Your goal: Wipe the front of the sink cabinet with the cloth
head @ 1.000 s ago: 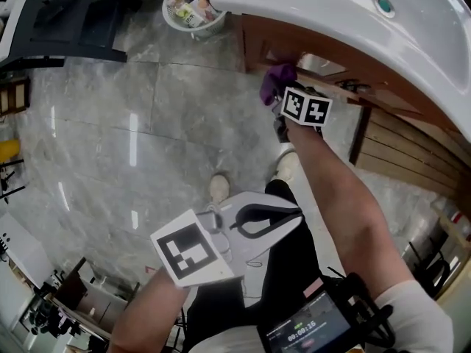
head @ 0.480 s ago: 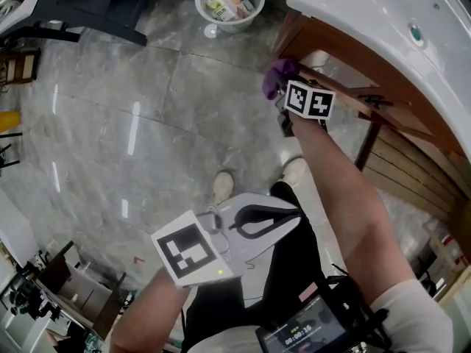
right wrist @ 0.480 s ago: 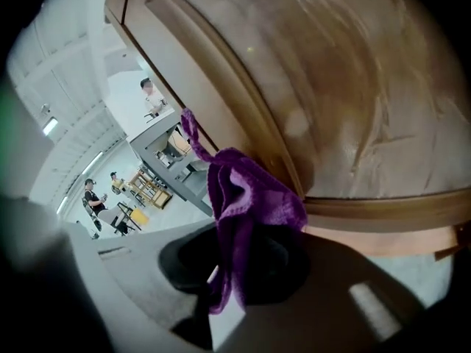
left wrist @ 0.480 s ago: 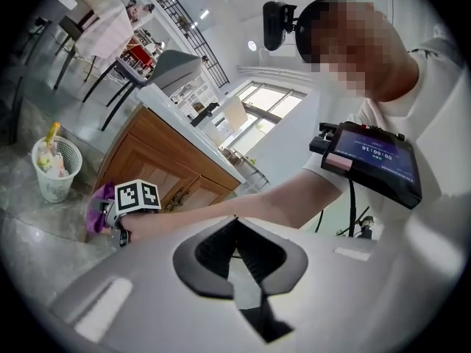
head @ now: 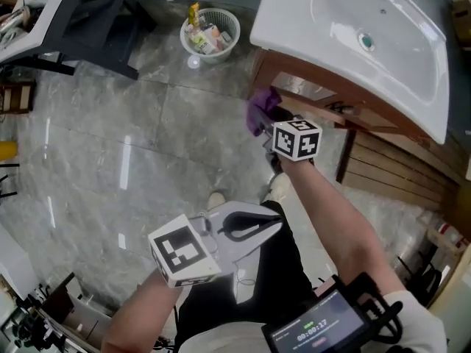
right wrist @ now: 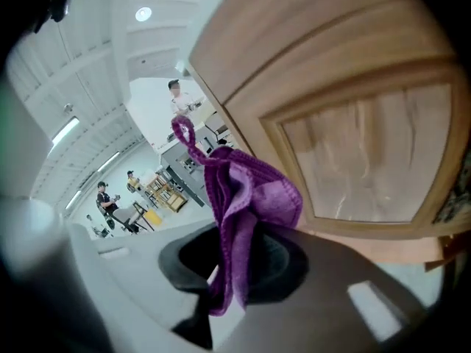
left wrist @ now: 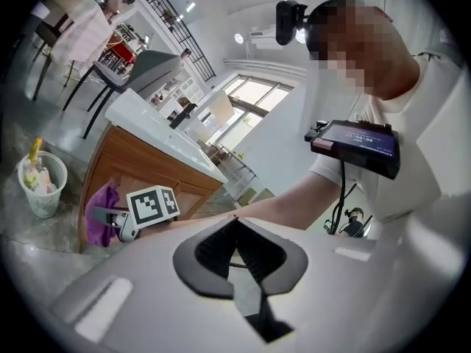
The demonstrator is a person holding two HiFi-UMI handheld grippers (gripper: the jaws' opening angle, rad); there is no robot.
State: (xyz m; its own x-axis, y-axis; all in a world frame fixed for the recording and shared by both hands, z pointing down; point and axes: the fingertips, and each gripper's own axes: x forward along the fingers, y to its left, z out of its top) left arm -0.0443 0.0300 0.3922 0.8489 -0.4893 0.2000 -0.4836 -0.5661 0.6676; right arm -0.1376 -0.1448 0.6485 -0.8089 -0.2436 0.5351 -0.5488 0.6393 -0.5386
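Note:
A purple cloth is bunched in my right gripper, which is shut on it. The cloth sits against the wooden cabinet front, near its left corner under the white sink. In the right gripper view the cloth sticks up between the jaws of the right gripper, close to a framed door panel. My left gripper hangs low near the person's body, shut and holding nothing, well away from the cabinet. The left gripper view shows the cloth beside the cabinet.
A white wastebasket with rubbish stands on the grey marble floor left of the cabinet. A dark desk frame is at the upper left. A slatted wooden panel lies right of the cabinet. The person's shoe is below.
The head view has swung so more of the sink shows. My right gripper with the cloth has shifted slightly left and lower along the cabinet front. The left gripper has stayed in place.

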